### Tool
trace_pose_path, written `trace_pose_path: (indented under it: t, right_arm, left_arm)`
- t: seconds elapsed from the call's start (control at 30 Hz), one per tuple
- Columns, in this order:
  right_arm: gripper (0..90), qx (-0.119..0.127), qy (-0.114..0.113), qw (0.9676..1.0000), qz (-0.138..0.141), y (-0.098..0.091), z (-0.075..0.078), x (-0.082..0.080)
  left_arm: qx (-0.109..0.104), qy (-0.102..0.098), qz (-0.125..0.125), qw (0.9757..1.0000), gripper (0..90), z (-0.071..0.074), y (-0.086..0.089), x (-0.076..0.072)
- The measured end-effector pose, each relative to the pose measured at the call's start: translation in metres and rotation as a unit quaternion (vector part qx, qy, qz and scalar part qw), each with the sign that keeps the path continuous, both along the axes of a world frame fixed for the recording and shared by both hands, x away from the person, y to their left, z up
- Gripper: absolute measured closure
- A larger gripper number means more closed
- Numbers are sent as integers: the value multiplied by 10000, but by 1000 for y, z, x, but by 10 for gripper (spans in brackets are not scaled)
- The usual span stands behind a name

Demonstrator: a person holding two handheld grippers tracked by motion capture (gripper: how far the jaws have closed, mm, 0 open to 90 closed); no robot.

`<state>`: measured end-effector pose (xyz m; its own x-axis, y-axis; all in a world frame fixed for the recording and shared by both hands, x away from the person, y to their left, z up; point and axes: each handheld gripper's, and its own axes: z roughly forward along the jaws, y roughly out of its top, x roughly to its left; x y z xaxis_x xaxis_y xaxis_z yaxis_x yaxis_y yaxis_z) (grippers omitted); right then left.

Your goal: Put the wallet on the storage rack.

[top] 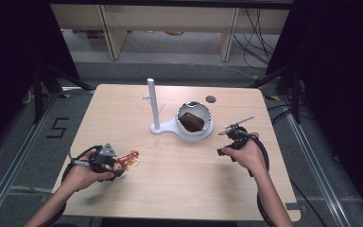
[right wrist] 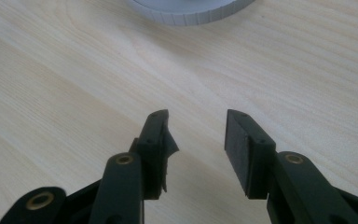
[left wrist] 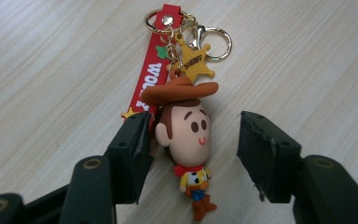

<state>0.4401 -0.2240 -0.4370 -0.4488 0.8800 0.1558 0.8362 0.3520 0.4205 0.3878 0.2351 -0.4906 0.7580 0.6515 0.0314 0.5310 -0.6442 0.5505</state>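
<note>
1. Fingers [left wrist: 130,149] of the left gripper [left wrist: 193,140] are seen spread apart in the left gripper view, with the cowboy keychain [left wrist: 186,135] lying flat on the wooden table [left wrist: 51,70] between them; the figure's head sits close against the left jaw, while a clear gap is left to the right jaw.
2. From the figure's brown hat, a red strap [left wrist: 147,79], a yellow sheriff star [left wrist: 195,63] and gold rings [left wrist: 212,44] are laid out toward 12 o'clock in that view.
3. In the high view, the left gripper [top: 123,163] is held low at about 8 o'clock on the table by the person's left hand [top: 82,175], with the keychain [top: 128,160] at its tip.
4. Near the table's centre, toward 12 o'clock, a white stand [top: 155,111] with an upright post is seen, and a shiny bowl [top: 194,121] holding a dark brown object [top: 191,121] rests on its base just to the right.
5. A small dark disc [top: 211,99] is set into the tabletop at about 1 o'clock.
6. At 3 o'clock, the right gripper [top: 224,135] is held by the right hand [top: 246,153]; in the right gripper view its jaws are shown parted over bare wood with nothing between them, the edge of the white base [right wrist: 191,11] visible at 12 o'clock.
</note>
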Motion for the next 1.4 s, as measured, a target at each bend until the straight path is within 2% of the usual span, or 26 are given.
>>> trace_pose_path:
  t: [0.03, 0.07, 0.17, 0.23, 0.27, 0.3, 0.33, 0.37, 0.4, 0.43, 0.47, 0.53, 0.67, 0.77, 0.8, 0.93, 1.0, 1.1, 1.17, 1.2, 1.3, 1.33, 1.37, 1.4]
  right_arm:
    - [605, 0, 0, 10000, 0, 0, 0, 0]
    - [604, 6, -32, 10000, 4, 0, 0, 0]
    - [603, 17, 72, 9999, -86, 2, 1, -1]
    - [603, 3, 35, 10000, -30, 2, 1, 0]
    - [603, 84, 25, 10000, -22, 3, 0, 0]
    - [603, 84, 25, 10000, -22, 3, 0, 0]
    - [603, 89, 74, 9999, -77, 4, 1, -1]
    - [602, 58, -64, 9999, 51, 2, 0, 1]
    - [601, 27, 55, 10000, 0, 3, 0, 0]
    - [601, 27, 55, 10000, 0, 3, 0, 0]
    - [600, 30, 60, 10000, 2, 3, 0, 0]
    - [599, 55, 60, 10000, 22, 3, -1, 0]
    - [600, 57, 116, 9999, -22, 3, -1, 0]
    - [600, 27, 78, 10000, 35, 2, -2, 1]
    - [600, 38, 100, 9999, 9, 2, -1, 0]
    - [599, 70, 117, 9999, 5, 3, 0, 0]
    - [599, 31, 70, 10000, 46, 2, -1, 1]
    - [599, 54, 114, 9999, -5, 3, -1, 0]
    - [598, 48, 129, 9999, 3, 3, -1, 0]
    - [598, 24, 52, 9999, 114, 2, -2, 1]
    - [598, 13, 111, 9999, 38, 2, -2, 1]
    - [597, 21, 116, 9999, 34, 3, -3, 0]
    - [597, 34, 113, 9999, 7, 3, -3, 0]
    - [597, 23, 117, 9999, 38, 3, -4, 0]
  left_arm:
    - [0, 0, 0, 10000, 443, 0, 0, 0]
    - [97, 53, -85, 9999, 443, 2, 1, 2]
    - [187, 64, -91, 9998, 462, 3, 0, 5]
    - [251, 173, -158, 9994, 472, 4, -2, 7]
    - [322, 234, -179, 9990, 478, 5, -3, 8]
    - [322, 234, -179, 9990, 479, 5, -3, 8]
    - [366, 278, -197, 9987, 479, 5, -4, 9]
    - [382, 293, -190, 9987, 478, 6, -5, 10]
    - [432, 366, -218, 9982, 478, 6, -6, 11]
    - [432, 366, -218, 9982, 478, 6, -6, 11]
    - [528, 349, -248, 9977, 478, 6, -7, 12]
    - [589, 423, -299, 9969, 478, 7, -9, 13]
    - [634, 490, -266, 9964, 500, 9, -11, 15]
    - [691, 549, -261, 9958, 515, 10, -11, 17]
    - [793, 636, -341, 9942, 515, 10, -10, 19]
    - [799, 800, -263, 9932, 524, 7, -12, 21]
    - [869, 820, -298, 9924, 545, 6, -13, 22]
    - [886, 799, -290, 9924, 596, 6, -12, 24]
    - [780, 872, -205, 9929, 604, 5, -12, 24]
    - [822, 850, -249, 9927, 631, 7, -11, 24]
    - [848, 814, -215, 9928, 637, 7, -11, 22]
    - [872, 769, -274, 9928, 637, 7, -11, 22]
    - [973, 759, -318, 9918, 639, 8, -10, 21]
    - [933, 716, -260, 9927, 642, 9, -10, 19]
